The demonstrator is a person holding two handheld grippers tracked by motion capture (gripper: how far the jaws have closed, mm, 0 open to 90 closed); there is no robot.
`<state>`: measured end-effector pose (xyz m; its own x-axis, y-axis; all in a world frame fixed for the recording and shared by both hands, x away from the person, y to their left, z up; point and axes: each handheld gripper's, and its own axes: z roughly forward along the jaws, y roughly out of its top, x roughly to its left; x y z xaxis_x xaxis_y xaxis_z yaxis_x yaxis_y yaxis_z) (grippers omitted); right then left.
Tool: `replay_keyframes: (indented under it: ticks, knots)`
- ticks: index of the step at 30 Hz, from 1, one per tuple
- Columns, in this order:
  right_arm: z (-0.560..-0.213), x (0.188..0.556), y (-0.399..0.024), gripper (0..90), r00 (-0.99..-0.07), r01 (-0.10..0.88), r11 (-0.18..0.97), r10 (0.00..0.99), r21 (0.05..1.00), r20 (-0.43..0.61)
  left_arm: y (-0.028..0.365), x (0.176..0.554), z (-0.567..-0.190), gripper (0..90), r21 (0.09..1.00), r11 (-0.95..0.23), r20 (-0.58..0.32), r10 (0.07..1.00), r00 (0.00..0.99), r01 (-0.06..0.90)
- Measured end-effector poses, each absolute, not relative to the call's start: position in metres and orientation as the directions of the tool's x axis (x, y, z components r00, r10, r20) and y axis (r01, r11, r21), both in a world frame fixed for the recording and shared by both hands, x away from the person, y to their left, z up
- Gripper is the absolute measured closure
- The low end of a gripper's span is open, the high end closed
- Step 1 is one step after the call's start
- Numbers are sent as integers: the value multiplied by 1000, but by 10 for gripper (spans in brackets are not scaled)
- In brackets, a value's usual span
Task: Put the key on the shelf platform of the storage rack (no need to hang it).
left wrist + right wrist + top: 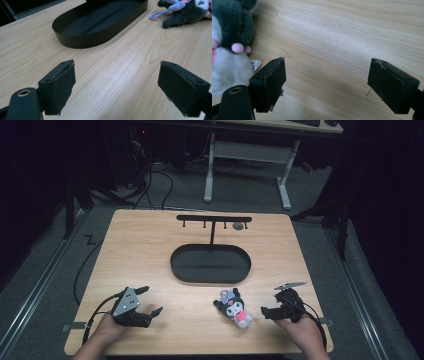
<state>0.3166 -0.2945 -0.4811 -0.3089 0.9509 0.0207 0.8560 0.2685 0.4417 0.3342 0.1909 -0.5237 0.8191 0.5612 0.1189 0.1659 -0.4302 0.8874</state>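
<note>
I have the left gripper (149, 301) near the tabletop's front left corner and the right gripper (271, 301) near its front right corner, both with jaws spread wide on nothing. The plush toy (235, 307) lies on the tabletop just beside the right gripper, near the front edge. I judge it is meant for the hook stand (214, 219) rising from the black oval tray (210, 276) mid-table.

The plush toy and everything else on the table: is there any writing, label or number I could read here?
Small white tag beside the plush toy: dark print on it, too small to read.
Black tray, hook stand, both grippers: no lettering to be seen.
</note>
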Motion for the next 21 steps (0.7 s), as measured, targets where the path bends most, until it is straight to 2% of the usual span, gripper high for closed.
replay_keyframes:
  ticks: [15,21]
  knots:
    - [-474,328,-274,157,-390,878,372,921,301,-1,191,334,-524,154,888,-431,120,559,821,164]
    - [-469,328,-269,157,-416,873,405,909,272,-16,191,334,-524,154,888,-430,119,559,821,164]
